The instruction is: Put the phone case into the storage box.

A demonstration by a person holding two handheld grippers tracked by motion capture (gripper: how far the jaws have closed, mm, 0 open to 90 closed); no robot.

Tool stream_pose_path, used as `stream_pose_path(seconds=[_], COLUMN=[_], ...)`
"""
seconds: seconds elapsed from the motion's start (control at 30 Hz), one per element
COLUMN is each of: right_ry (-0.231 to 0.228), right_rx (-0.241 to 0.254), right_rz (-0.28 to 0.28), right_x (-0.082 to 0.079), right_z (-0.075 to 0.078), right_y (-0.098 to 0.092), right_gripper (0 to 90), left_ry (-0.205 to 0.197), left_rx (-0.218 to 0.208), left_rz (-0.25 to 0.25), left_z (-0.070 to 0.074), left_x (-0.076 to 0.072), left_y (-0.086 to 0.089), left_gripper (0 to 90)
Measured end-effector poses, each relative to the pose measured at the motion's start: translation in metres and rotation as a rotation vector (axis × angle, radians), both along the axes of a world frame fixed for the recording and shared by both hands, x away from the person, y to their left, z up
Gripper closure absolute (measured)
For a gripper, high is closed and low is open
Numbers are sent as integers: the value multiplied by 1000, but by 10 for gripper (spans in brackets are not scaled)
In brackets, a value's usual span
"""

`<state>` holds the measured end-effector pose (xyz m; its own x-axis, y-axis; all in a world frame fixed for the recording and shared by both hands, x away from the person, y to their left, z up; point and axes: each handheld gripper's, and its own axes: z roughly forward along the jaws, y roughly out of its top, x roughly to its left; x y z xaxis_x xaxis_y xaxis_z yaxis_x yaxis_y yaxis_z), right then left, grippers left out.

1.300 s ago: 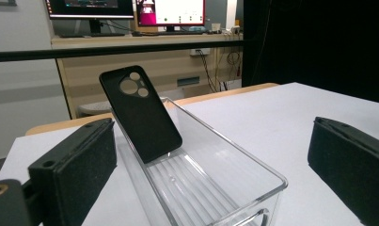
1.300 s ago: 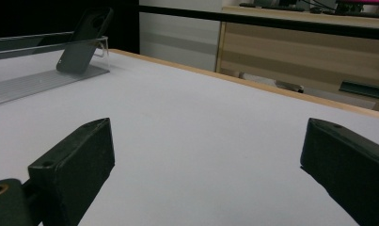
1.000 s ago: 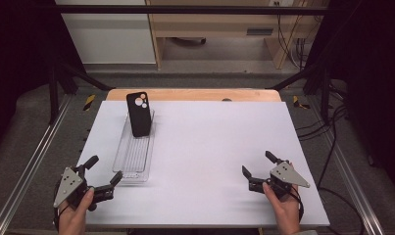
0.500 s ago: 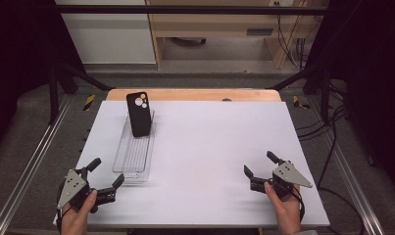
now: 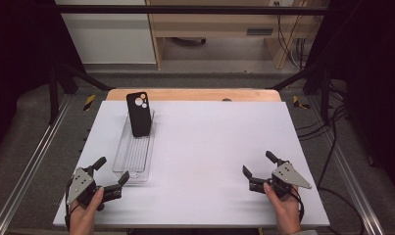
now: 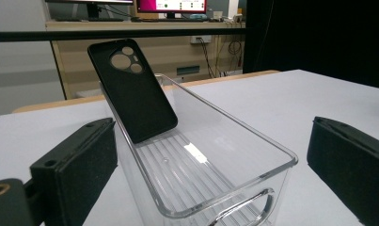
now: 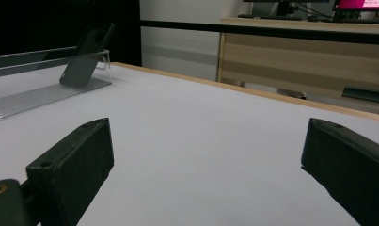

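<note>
Black phone case, 3 camera cutouts, leaning in clear bin

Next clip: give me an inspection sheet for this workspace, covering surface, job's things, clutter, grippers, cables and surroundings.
Surface: white rectangular tabletop with a wooden strip along its far edge.
Job's things: clear plastic oblong bin with a ribbed floor, at the left; black phone case with round camera cut-outs stands tilted inside it, leaning on the far end wall.
Clutter: nothing seen.
Grippers: left gripper open, jaws either side of the bin's near end, apart from it; right gripper open over bare table.
Cables: one trails from each gripper; more hang at the far right.
Surroundings: metal frame rails, wooden desk and monitors behind.
</note>
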<state>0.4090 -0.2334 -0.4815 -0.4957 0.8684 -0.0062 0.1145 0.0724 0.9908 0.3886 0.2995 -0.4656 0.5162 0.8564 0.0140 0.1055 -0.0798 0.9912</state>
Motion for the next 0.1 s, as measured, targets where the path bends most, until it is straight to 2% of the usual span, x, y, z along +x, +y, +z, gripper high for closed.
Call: stream_pose_path(seconds=[0.1], right_ry=[-8], right_rx=[3], right_rz=[-16], right_x=[1], right_z=[-1], right_y=[-1], right_gripper=[31], left_ry=[-7], left_rx=[5], left_rz=[5], left_z=[-1], left_x=[-2], left_y=[2], left_gripper=[17])
